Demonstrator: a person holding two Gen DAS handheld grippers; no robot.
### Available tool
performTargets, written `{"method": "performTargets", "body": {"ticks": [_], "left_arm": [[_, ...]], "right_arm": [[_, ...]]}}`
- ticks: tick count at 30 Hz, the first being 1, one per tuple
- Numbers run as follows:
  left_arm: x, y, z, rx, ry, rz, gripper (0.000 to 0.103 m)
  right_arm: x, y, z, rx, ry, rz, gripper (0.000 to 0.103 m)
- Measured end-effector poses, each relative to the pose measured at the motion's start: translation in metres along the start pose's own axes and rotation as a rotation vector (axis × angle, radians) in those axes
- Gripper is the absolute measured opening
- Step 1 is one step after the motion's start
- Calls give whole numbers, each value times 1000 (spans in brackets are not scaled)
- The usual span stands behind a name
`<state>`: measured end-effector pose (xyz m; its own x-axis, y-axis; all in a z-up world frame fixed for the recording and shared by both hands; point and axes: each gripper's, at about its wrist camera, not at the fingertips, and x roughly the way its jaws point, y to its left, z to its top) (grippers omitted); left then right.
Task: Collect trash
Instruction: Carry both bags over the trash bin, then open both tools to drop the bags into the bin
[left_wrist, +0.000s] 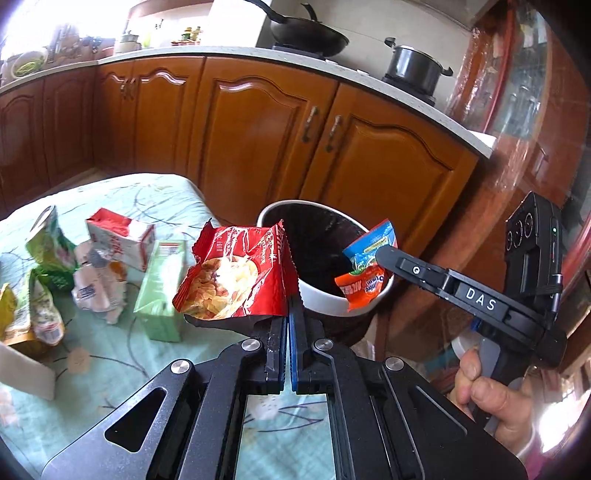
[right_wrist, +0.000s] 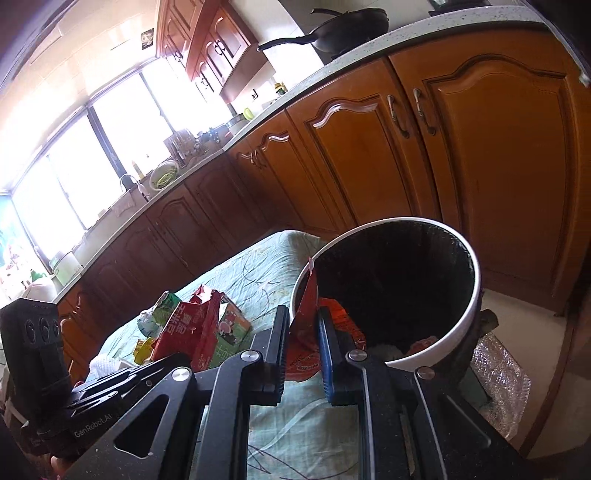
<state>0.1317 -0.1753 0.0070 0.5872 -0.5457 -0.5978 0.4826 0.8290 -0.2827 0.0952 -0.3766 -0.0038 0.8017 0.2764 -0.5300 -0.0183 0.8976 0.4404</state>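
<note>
Gripping wrappers — left gripper (left_wrist: 288, 317) (chip bag (left_wrist: 236, 275)), right gripper (right_wrist: 301, 332) — beside bin (left_wrist: 321, 297).

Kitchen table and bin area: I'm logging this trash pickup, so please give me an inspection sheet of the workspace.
Surface: table under a pale green patterned cloth.
Job's things: red chip bag held up near the bin's rim; blue-orange wrapper held over the white bin, which has a black inside.
Clutter: red-white carton, pale green carton, green and yellow packets, crumpled white wrapper lying on the cloth.
Grippers: left tool shut on the chip bag; right tool shut on the wrapper.
Cables: nothing seen.
Surroundings: wooden cabinets, wok and pot on the counter.
</note>
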Motion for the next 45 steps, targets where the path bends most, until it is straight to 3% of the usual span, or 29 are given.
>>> {"method": "performTargets", "body": {"ticks": [12, 27, 30, 32, 34, 35, 40, 45], "left_arm": [[39, -30, 21, 64, 46, -45, 1], [106, -50, 50, 103, 143, -69, 1], [115, -47, 49, 91, 166, -64, 5], [119, -46, 48, 81, 177, -66, 16], [119, -43, 45, 71, 176, -59, 43], [117, -41, 44, 68, 169, -62, 44], [106, -35, 32, 51, 160, -61, 44], [78, -20, 16, 10, 125, -41, 49]], "right_arm": [[-4, -36, 19, 34, -32, -76, 15], [24, -63, 37, 42, 7, -133, 16], [29, -68, 39, 47, 20, -138, 21], [31, -70, 37, 57, 26, -137, 27], [31, -74, 36, 72, 28, -136, 37], [31, -76, 36, 79, 26, -133, 44], [27, -76, 31, 93, 18, -124, 52], [16, -65, 21, 99, -12, -105, 79]]}}
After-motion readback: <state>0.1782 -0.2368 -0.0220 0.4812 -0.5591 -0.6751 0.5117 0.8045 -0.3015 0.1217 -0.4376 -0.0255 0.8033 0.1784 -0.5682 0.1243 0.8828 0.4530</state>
